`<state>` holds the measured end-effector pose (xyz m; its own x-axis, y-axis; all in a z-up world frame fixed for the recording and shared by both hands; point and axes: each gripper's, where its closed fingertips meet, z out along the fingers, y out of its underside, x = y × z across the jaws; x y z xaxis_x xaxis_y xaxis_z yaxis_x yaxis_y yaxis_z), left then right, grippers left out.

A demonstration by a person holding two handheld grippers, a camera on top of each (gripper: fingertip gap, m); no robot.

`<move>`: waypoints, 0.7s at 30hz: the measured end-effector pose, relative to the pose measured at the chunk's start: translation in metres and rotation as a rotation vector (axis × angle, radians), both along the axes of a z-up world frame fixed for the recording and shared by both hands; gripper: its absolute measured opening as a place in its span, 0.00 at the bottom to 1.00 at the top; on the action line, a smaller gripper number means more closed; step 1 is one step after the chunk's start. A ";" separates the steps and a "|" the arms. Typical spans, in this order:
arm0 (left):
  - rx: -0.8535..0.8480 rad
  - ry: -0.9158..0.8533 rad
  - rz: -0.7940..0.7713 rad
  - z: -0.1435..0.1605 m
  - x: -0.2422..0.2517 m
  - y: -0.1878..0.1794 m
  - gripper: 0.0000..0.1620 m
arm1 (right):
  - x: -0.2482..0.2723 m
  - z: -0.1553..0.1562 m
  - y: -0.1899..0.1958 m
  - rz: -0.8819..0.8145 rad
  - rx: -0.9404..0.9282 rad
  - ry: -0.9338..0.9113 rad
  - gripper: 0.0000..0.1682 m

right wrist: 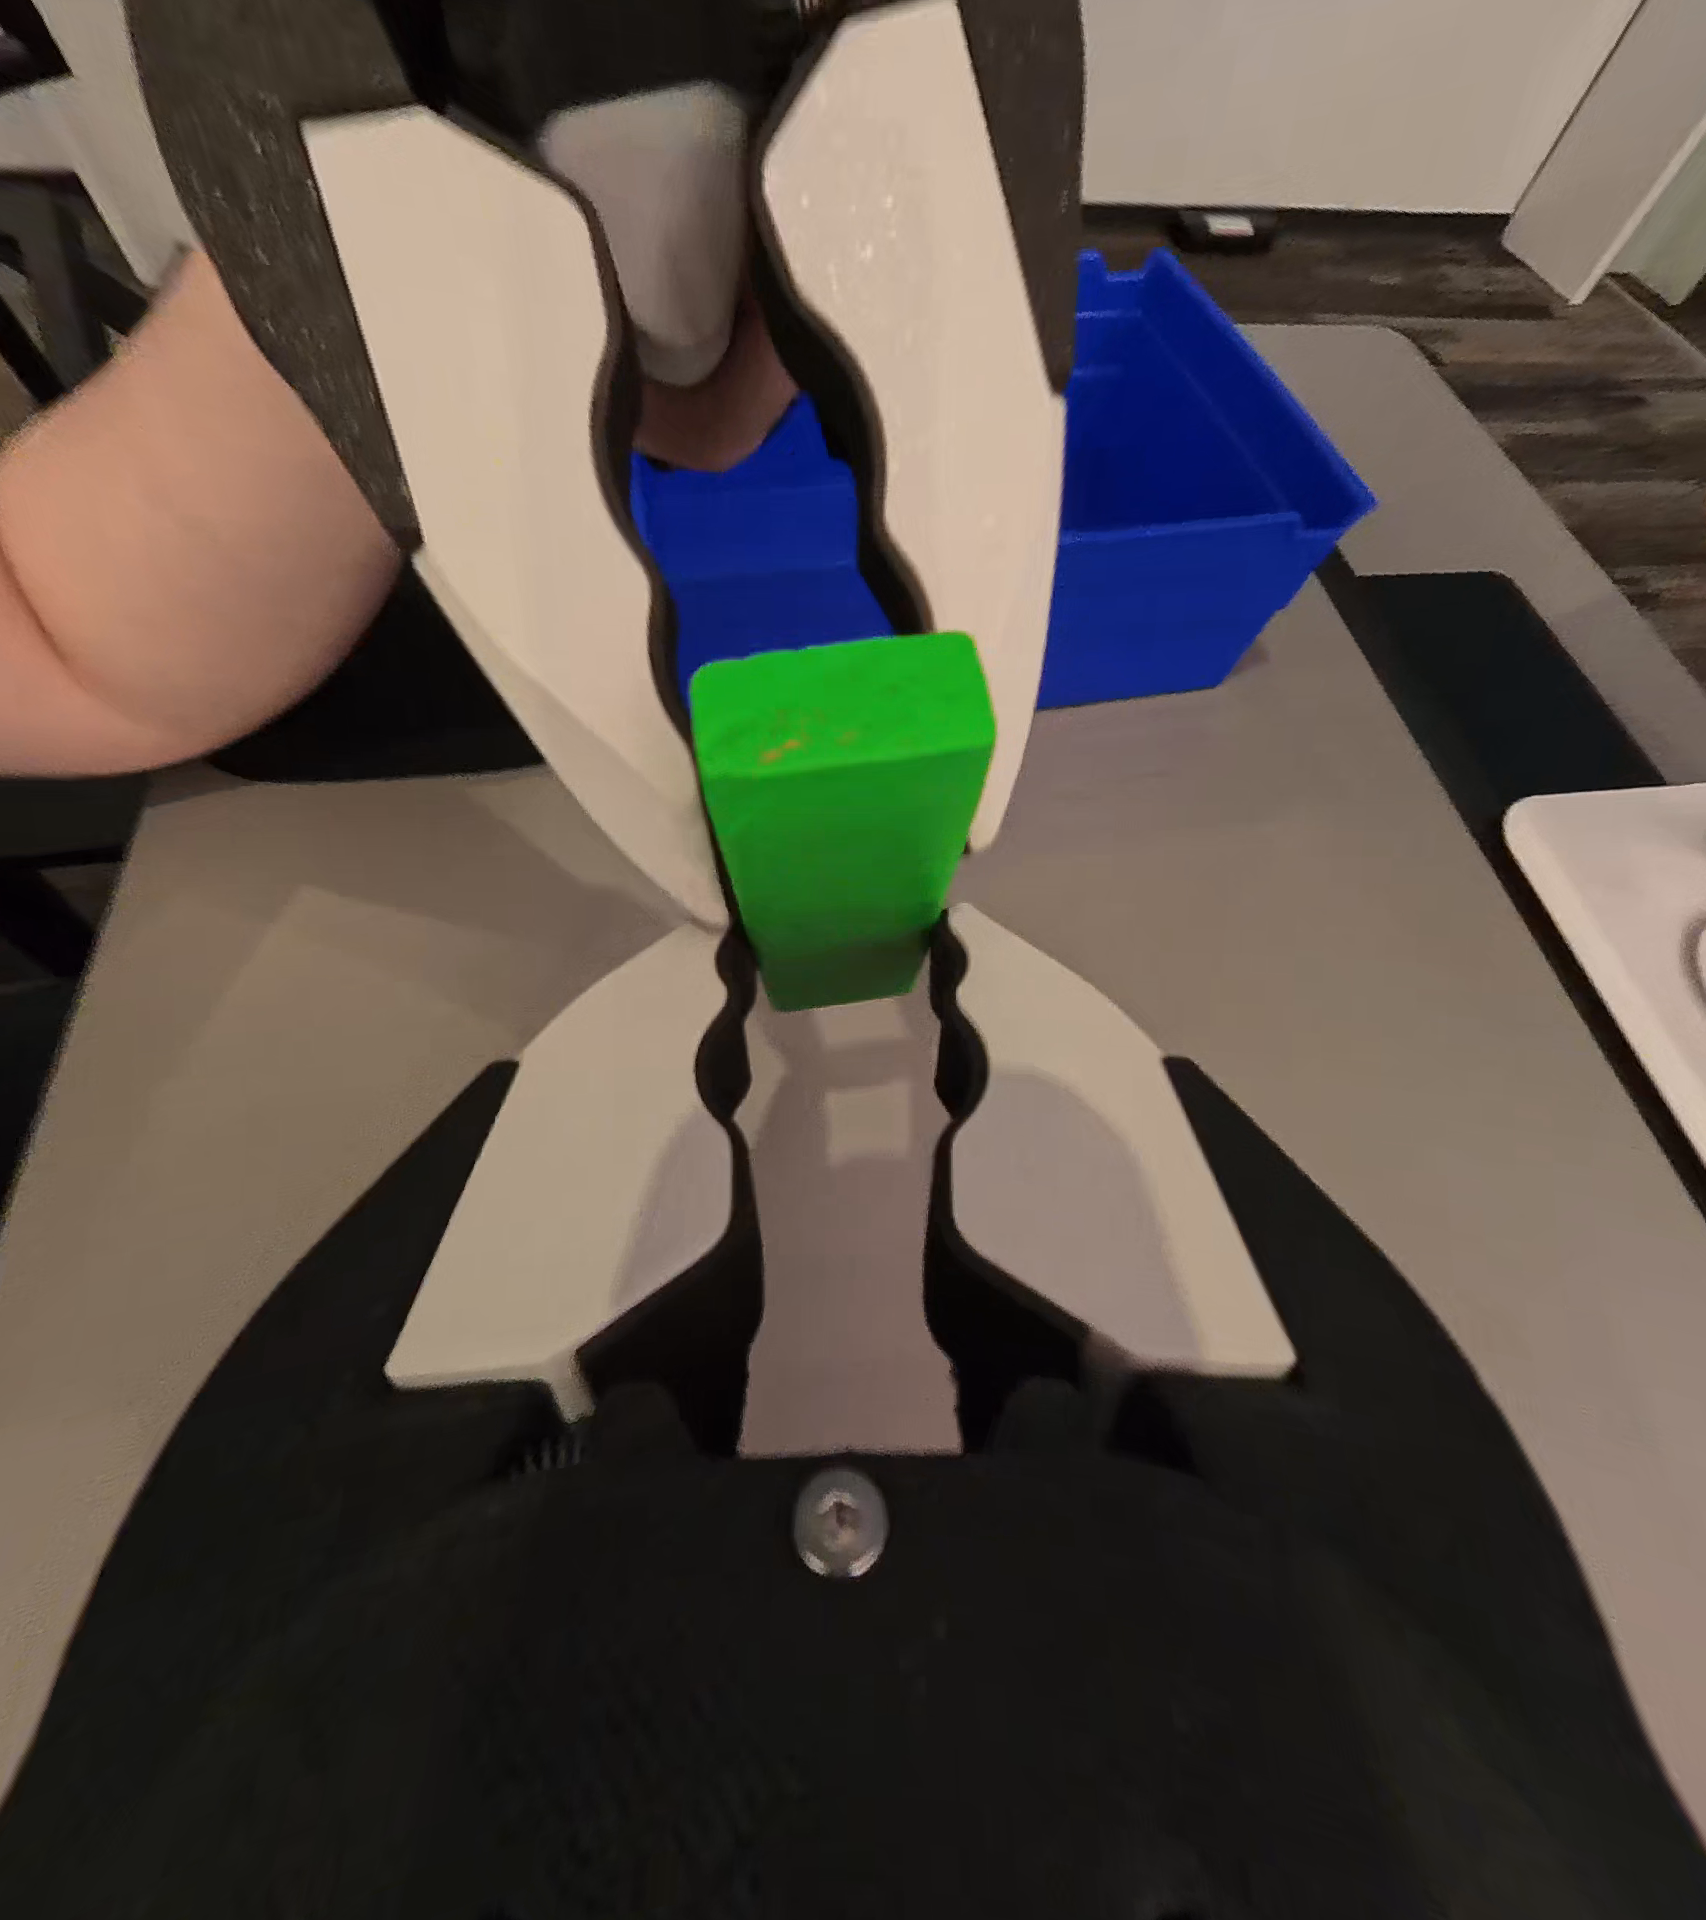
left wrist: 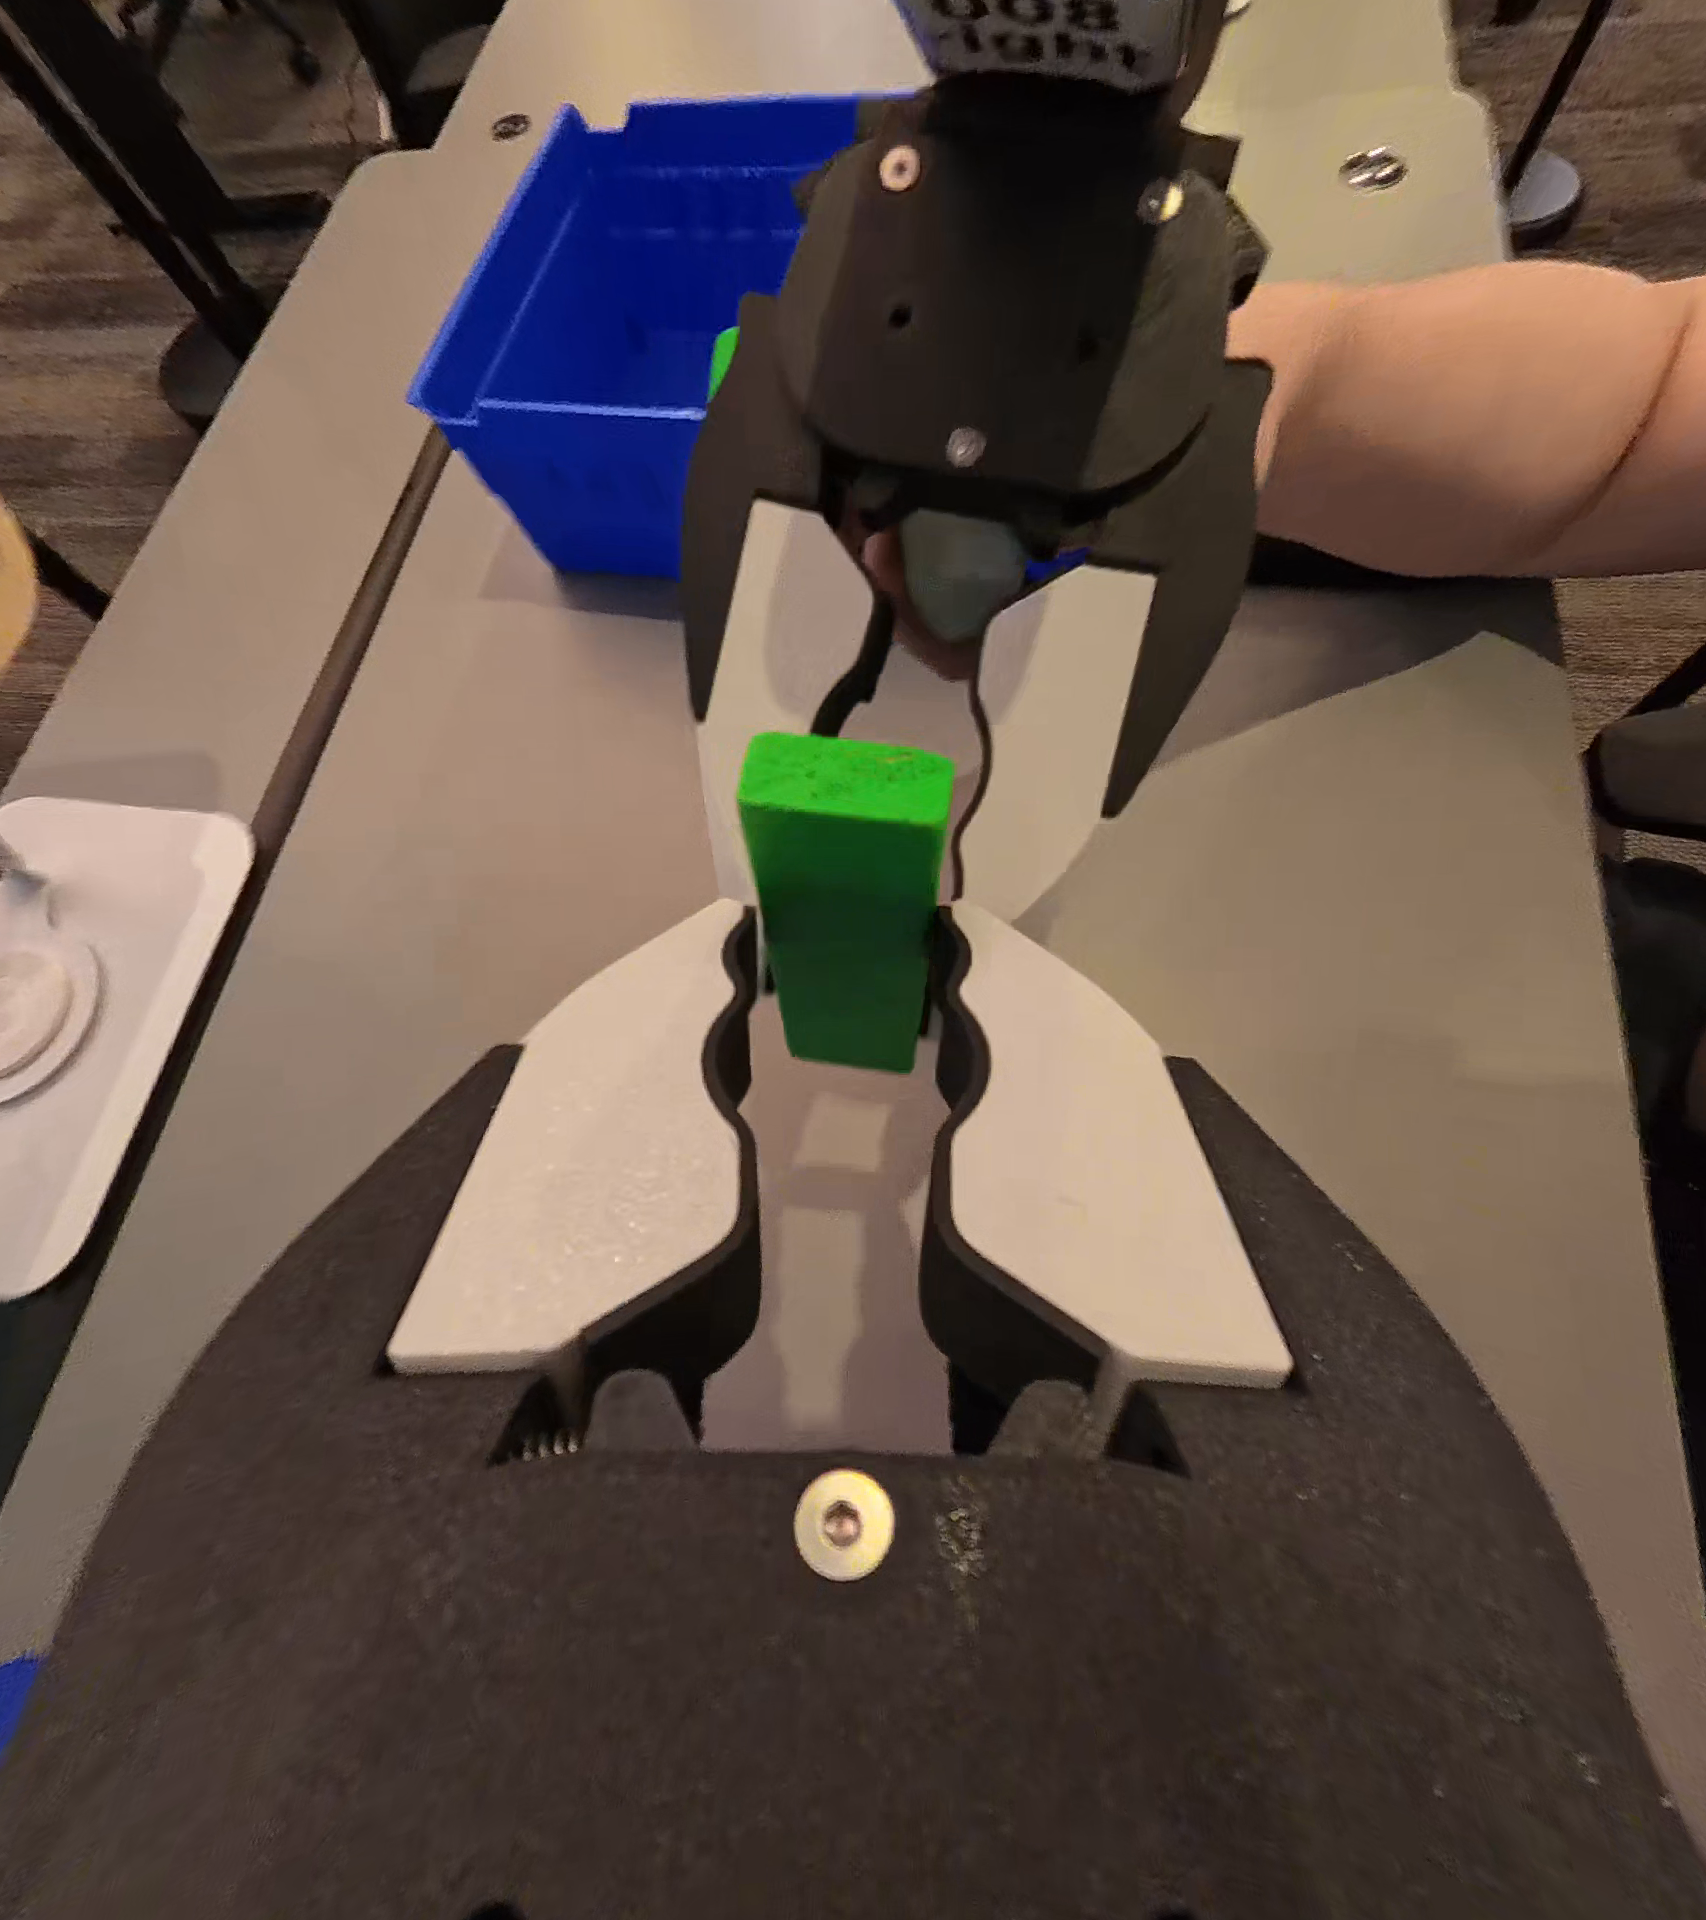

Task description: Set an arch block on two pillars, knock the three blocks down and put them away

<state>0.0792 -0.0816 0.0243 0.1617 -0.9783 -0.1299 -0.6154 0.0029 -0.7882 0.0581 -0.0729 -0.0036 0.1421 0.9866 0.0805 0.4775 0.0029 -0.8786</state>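
Left gripper (left wrist: 844, 940): its two fingers are pressed on the sides of a green block (left wrist: 844, 883), so the claw is clamped on it.
Right gripper (right wrist: 838, 940): it is clamped on the same block (right wrist: 844, 821) from the opposite side; the fingertips are seen against the lower part of the block.
Green block: it is held upright between both grippers, above the grey table (left wrist: 475, 790). Whether its bottom touches the table cannot be told. A few orange marks are seen on its top face.
Facing: each gripper is seen in the other's view, pointed at the block, and the tips of the two nearly meet at the block.
Arm (left wrist: 1514, 416): a bare forearm is seen behind the right gripper.
Bin (left wrist: 600, 343): a blue bin is placed on the table beyond the block; a small green piece is seen at its near edge, partly hidden.
White plate (right wrist: 1659, 966): a flat white base is lying at the table edge, well apart from the block.
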 end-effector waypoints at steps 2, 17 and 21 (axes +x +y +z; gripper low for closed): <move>0.039 0.037 0.095 0.001 -0.015 0.016 0.34 | 0.008 -0.012 0.016 -0.050 0.028 -0.046 0.20; -0.518 0.583 0.754 -0.121 -0.251 0.043 0.32 | 0.064 -0.126 0.114 -0.465 -0.136 -0.195 0.20; -0.654 0.539 0.787 -0.138 -0.236 0.053 0.31 | 0.064 -0.138 0.114 -0.460 -0.145 -0.210 0.20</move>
